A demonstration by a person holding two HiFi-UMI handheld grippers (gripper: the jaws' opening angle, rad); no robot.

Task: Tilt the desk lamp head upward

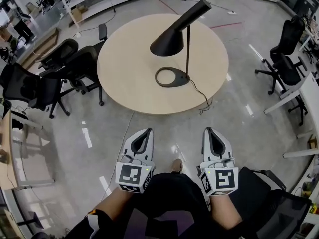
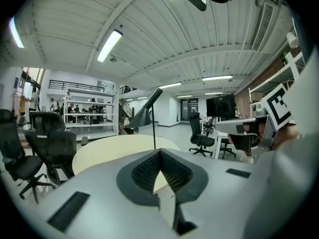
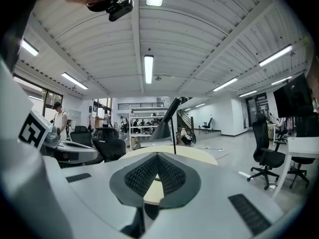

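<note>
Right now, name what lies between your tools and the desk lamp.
Head view: bare floor, then bare tabletop before the desk lamp; its cord hangs off the near edge.

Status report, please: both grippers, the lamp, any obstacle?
Left gripper and right gripper shut, empty, short of the table. Desk lamp untouched, head angled down. Chairs off to the left, not in the way.

One desk lamp, one round table, two hand-held grippers.
</note>
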